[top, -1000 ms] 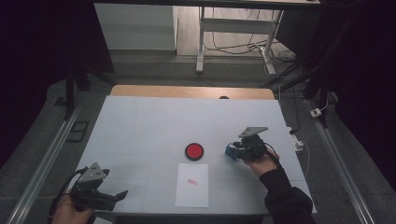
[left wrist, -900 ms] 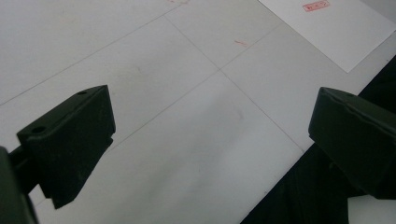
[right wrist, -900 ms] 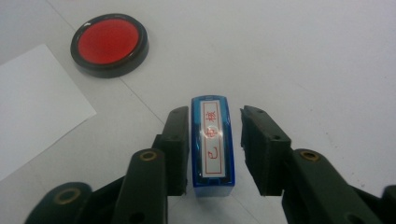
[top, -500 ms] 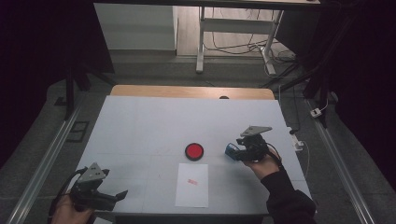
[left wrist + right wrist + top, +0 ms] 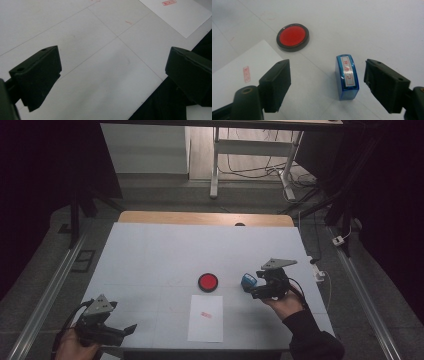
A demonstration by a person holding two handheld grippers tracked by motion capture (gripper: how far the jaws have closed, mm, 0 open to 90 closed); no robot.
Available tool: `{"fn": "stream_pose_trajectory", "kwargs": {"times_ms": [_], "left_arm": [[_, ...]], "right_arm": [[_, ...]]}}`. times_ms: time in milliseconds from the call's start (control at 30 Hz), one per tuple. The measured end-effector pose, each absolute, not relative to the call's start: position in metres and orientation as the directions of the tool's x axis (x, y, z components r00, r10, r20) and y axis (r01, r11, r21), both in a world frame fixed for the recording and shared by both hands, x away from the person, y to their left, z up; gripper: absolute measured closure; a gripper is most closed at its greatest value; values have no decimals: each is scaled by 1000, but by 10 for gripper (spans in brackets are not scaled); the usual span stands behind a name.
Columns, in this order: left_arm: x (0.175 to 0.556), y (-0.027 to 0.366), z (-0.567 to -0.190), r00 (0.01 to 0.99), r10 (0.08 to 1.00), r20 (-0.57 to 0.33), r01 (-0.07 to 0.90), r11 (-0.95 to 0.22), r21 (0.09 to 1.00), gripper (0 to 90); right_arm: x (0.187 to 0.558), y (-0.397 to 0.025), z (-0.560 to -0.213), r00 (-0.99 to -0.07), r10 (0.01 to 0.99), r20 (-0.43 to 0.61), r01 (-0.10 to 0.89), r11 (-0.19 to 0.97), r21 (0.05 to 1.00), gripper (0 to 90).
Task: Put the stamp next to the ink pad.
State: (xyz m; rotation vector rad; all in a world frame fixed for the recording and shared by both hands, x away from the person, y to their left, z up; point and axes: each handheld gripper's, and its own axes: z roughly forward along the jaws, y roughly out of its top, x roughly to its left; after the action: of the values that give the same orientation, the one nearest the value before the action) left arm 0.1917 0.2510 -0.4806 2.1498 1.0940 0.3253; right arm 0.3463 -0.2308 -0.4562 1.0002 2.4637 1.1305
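While I stand at the near edge, the white surface [image 5: 150, 255] takes up most of the high view, w/ thin grid lines and a strip of wood along its far side. Next in size is the sheet of white paper [image 5: 205, 318], lying flat near the front edge, about mid-width, long side running away from me. It carries a small red stamped mark [image 5: 205, 314] in its upper half; same mark shows at the paper's left in the right gripper view.

My right gripper [image 5: 256, 289] sits right of center, held in my right hand [image 5: 282, 301], grey plate on top. Its jaws are spread wide, nothing pinched. Between them, closer to the right jaw but touching neither, a blue stamp [image 5: 347, 76] rests on the surface, its white label w/ red characters facing up.

My left gripper [image 5: 120, 334] is at the front left corner, in my left hand [image 5: 70, 351]. Jaws also spread wide, w/ bare surface and the front edge between them.

A round red ink pad [image 5: 207, 282] in a dark rim lies just beyond the paper's far edge, near but apart from the stamp, to its left in the high view.
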Motion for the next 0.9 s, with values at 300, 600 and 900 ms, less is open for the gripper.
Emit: {"fn": "stream_pose_trajectory", "kwargs": {"times_ms": [300,600,900], "left_arm": [[192,251,-481,614,784,-85,612,-405,679,7],[192,251,-480,615,784,-84,611,-406,680,7],[192,251,-480,613,786,-87,614,-403,679,7]], "right_arm": [[331,-237,-452,-713,698,72,504,438,745,92],[314,-246,-452,-702,709,68,504,428,750,29],[295,-255,-450,-684,729,30,489,427,761,0]]}}
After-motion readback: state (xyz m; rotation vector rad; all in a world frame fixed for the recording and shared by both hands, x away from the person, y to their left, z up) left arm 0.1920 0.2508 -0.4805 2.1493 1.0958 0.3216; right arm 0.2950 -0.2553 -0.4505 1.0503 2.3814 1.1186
